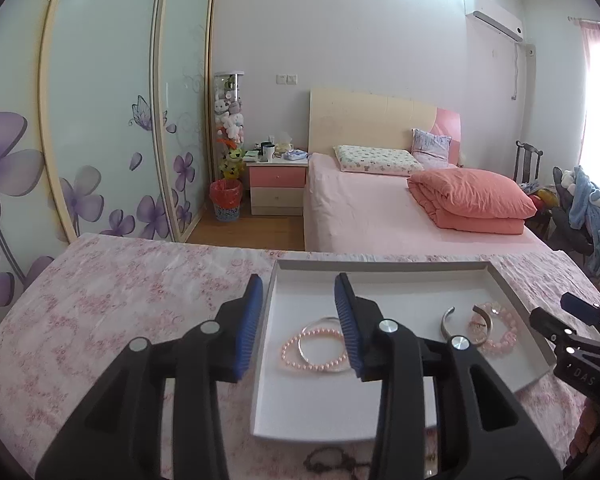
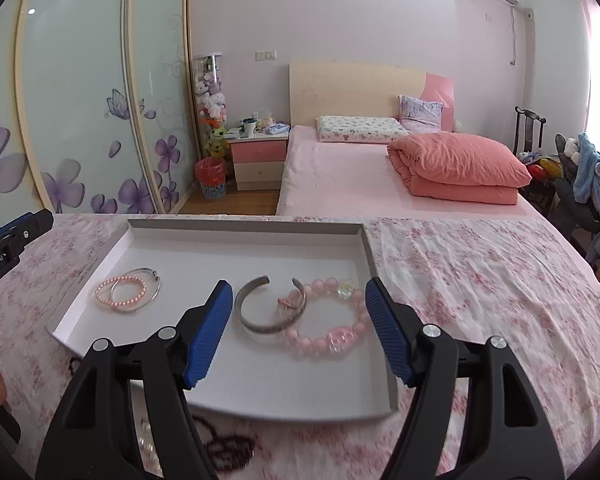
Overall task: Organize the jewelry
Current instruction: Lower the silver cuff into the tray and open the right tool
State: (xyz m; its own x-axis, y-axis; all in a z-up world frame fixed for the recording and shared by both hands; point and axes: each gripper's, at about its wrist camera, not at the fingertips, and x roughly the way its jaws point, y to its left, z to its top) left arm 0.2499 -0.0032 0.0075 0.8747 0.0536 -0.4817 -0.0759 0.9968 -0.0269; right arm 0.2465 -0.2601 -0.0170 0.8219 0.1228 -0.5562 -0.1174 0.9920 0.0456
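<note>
Left wrist view: the left tool (image 1: 298, 292) hangs with its blue pads spread wide and nothing between them, straddling the left wall of the white tray (image 1: 516, 296). Inside the tray a pink pearl bracelet (image 1: 296, 354) overlaps a thin silver bangle (image 1: 304, 334) near that left wall. A silver cuff (image 1: 448, 330) and a pink bead bracelet (image 1: 504, 334) lie toward the right wall. The right tool (image 1: 576, 312) shows at the tray's right edge. Floral cloth covers the desk (image 1: 120, 292), bare to the tray's left.

Right wrist view: the right tool (image 2: 300, 290) is open wide and empty, its pads flanking the silver cuff (image 2: 260, 326) and pink bead bracelet (image 2: 324, 340) without touching either. The tray's far half is bare. A dark beaded string (image 2: 228, 446) lies on the cloth before the tray's near edge.
</note>
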